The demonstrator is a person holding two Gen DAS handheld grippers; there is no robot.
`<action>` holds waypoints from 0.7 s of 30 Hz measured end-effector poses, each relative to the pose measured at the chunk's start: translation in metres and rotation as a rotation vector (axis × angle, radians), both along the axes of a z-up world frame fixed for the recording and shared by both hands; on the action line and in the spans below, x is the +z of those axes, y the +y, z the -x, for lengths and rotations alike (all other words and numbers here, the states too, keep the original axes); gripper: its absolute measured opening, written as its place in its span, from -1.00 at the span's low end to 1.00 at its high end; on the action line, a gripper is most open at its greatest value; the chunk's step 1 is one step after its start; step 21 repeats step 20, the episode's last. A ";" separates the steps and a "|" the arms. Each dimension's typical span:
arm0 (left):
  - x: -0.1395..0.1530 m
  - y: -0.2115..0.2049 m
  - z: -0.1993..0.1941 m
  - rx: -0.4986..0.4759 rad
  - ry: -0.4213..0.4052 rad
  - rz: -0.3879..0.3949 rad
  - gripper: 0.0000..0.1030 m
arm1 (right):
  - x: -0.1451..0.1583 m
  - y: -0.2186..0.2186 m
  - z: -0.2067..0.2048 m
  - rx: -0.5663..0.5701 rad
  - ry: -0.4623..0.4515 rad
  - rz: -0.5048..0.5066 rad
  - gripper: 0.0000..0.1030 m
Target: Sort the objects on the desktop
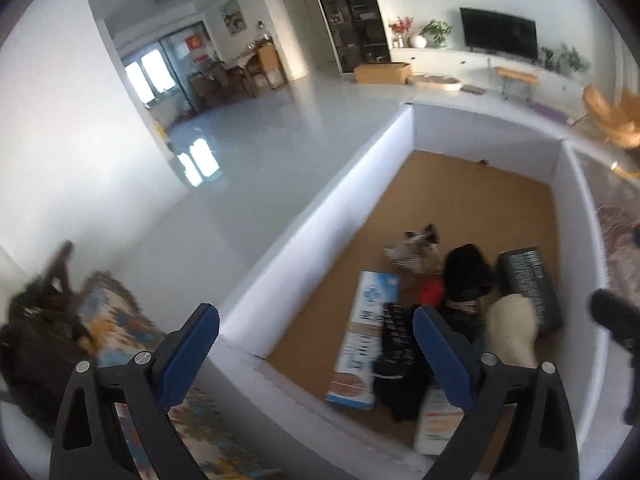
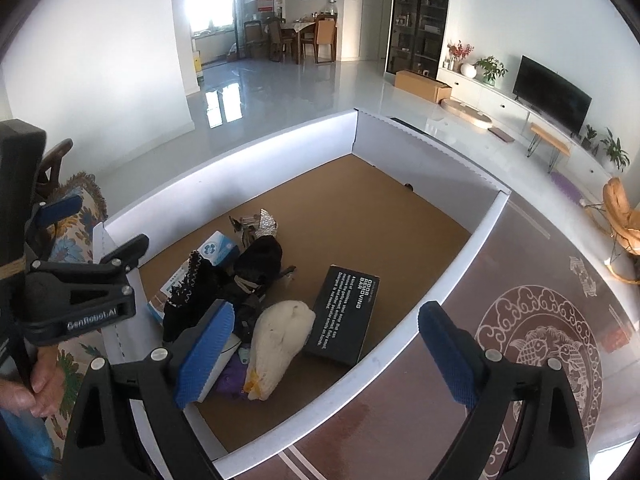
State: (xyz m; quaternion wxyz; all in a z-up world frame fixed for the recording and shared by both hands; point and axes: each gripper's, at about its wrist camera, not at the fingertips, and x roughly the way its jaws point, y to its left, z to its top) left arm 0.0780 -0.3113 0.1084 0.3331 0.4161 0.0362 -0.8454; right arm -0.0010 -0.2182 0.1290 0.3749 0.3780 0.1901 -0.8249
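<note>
Hovering over one white-walled box [image 2: 256, 148] with a brown cardboard floor, two claws: left claw [image 1: 316, 352] spread wide with nothing between its blue pads, right claw [image 2: 326, 350] likewise wide and empty. Lying inside the box, bunched toward its near left end, one heap of goods: one black carton printed "ODOR REMOVING BAR" [image 2: 346, 316] at the right of the heap, one cream cloth pouch [image 2: 280, 340] touching that carton's left edge, one blue-and-white packet [image 2: 218, 250] at the left, one black lace-edged garment [image 2: 192, 292] draped partly across the packet, one black fabric bundle [image 2: 260, 258] behind it, one silvery crinkled piece [image 2: 266, 224] farthest back, one purple item [image 2: 230, 380] half hidden beneath the right claw's left pad. Far half of the box floor bare. Flanking the box: a floral fringed cushion [image 2: 86, 204] at left, a brown patterned mat with a fish emblem [image 2: 544, 352] at right. Gripping the left tool's handle, one hand [image 2: 38, 380] at the lower left of the right wrist view.
</note>
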 end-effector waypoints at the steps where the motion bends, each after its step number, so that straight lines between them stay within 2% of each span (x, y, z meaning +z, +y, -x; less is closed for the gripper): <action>1: 0.001 -0.001 -0.001 -0.002 0.012 -0.020 0.92 | 0.000 0.000 0.001 0.000 -0.001 0.000 0.82; 11: 0.001 -0.005 -0.008 -0.017 0.048 -0.101 0.92 | -0.003 -0.003 0.006 -0.005 -0.040 -0.018 0.82; 21: 0.013 0.002 -0.014 -0.056 0.118 -0.106 0.92 | -0.004 -0.007 0.004 0.001 -0.036 -0.027 0.82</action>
